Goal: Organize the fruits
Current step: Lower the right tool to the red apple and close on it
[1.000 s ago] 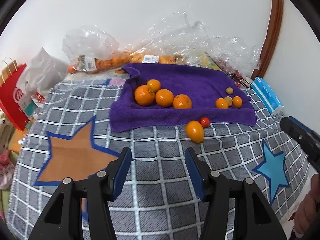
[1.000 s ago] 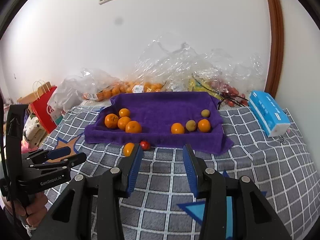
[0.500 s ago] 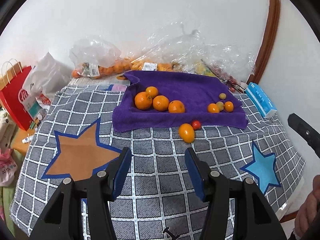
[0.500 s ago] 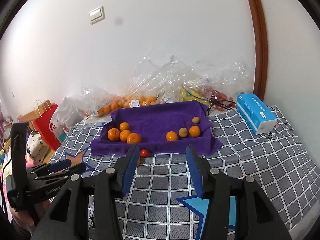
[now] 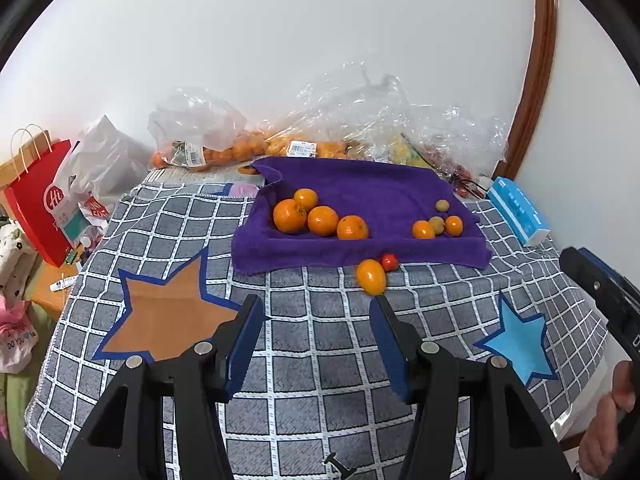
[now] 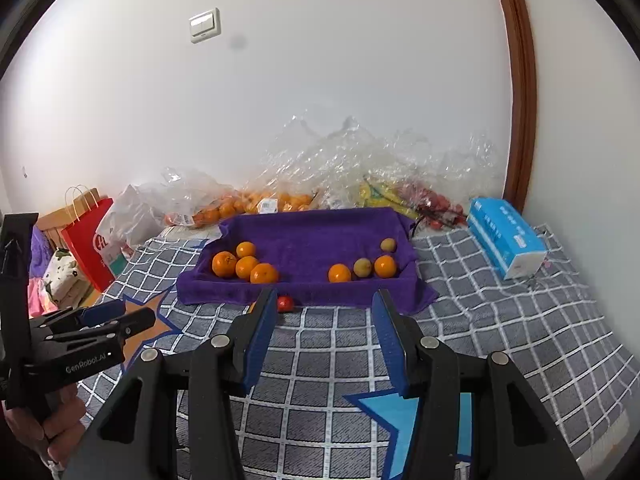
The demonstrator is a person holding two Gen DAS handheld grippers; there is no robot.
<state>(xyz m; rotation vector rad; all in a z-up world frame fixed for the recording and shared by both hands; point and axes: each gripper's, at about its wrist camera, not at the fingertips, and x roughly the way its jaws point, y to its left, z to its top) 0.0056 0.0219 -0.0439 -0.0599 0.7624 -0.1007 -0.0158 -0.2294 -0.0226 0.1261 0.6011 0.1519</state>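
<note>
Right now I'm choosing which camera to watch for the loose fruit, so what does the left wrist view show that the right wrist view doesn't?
Only the left wrist view shows the oval orange fruit whole on the checked cloth; in the right view the gripper's own finger hides nearly all of it.

Only the right wrist view shows the wall switch.

Both show the purple towel, the small red fruit, the blue tissue box, and both grippers open and empty.

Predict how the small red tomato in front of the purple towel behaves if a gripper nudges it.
The red tomato is round and smooth, so it will probably roll. It touches the oval orange fruit, which may shift too. The checked cloth might slow it.
</note>
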